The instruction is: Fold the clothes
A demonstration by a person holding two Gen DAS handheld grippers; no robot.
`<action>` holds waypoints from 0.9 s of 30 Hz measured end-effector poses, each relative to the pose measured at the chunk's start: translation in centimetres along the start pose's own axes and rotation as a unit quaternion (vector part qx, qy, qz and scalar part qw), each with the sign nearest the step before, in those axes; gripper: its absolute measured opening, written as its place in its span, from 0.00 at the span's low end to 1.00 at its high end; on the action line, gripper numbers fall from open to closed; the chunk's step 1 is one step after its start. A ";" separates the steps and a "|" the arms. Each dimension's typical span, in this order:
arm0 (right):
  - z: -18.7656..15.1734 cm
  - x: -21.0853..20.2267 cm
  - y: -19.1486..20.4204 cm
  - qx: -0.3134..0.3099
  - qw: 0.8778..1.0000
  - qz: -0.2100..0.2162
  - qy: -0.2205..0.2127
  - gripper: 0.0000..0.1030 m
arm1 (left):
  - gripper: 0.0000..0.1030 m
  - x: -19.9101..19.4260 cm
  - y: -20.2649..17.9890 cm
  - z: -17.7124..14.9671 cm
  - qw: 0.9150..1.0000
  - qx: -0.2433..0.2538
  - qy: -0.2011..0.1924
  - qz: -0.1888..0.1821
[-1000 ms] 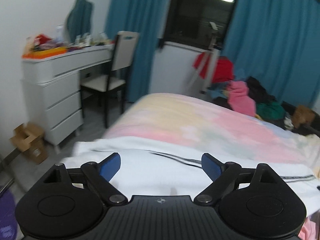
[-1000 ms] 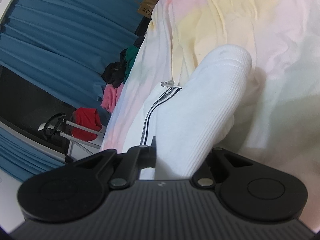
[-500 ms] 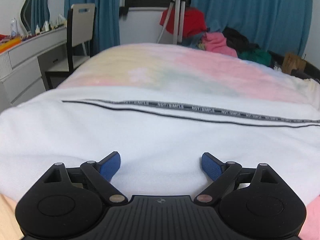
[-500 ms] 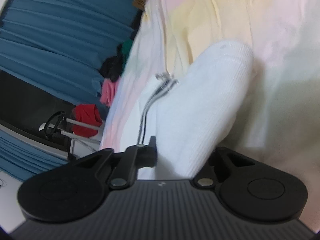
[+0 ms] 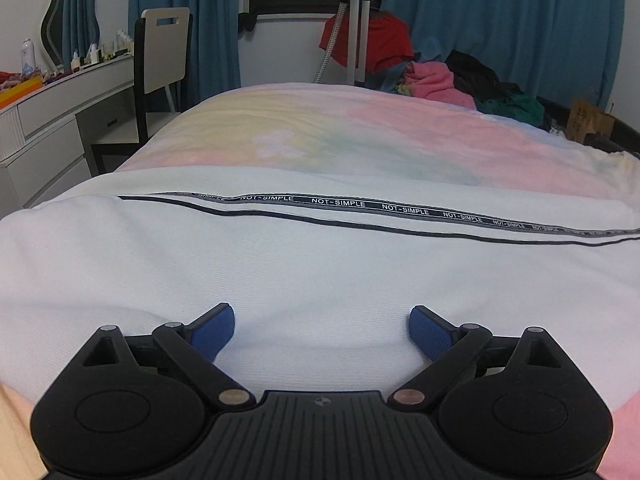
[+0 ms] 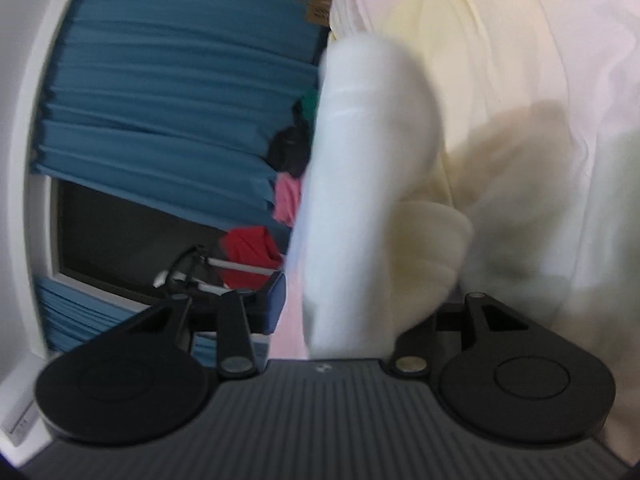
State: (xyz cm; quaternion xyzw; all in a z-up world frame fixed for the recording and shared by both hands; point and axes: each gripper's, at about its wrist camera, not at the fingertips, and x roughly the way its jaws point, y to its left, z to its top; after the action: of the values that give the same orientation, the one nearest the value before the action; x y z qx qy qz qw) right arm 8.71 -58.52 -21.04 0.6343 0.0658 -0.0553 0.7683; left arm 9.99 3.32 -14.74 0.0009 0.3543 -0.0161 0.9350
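Left wrist view: white garment (image 5: 320, 264) lying flat across bed (image 5: 360, 136), left claw (image 5: 322, 330) gaping over near hem. Right claw (image 6: 360, 312) opening, releasing fold; smoothing advised before regripping.

Blue curtains (image 5: 500, 28), chair (image 5: 164, 56) by dresser (image 5: 52, 120), tripod (image 5: 354, 20), pastel bedspread (image 5: 360, 136).

White garment (image 5: 320, 272) ribbed matt cloth; bedsheet (image 5: 400, 140) soft cloth

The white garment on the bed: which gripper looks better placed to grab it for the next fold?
Probably the left. The left gripper sits open and low over the white garment. The right gripper has just been opening; cloth is between its jaws, unpinched.
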 end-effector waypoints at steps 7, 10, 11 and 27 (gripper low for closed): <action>0.6 -0.7 -3.2 0.070 0.996 -0.042 -0.037 0.40 | 0.95 0.0 -0.3 0.0 1.000 0.004 0.003 0.006; 0.3 0.1 -1.9 0.023 0.997 -0.071 -0.014 0.40 | 0.95 0.0 -0.2 0.1 1.000 0.005 0.005 0.005; 0.2 0.4 -1.2 0.003 0.996 -0.086 -0.005 0.40 | 0.95 0.0 -0.1 0.1 1.000 0.005 0.005 0.005; -12.5 1.0 17.9 -0.480 0.858 -0.161 -0.087 0.19 | 0.95 -0.4 0.9 0.9 1.000 -0.021 0.000 -0.019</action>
State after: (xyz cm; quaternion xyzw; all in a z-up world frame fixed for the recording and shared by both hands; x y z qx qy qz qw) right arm 12.29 -42.91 -6.22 0.1603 0.1183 -0.1951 0.9603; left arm 10.34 4.22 -13.84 -0.0260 0.3542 -0.0267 0.9344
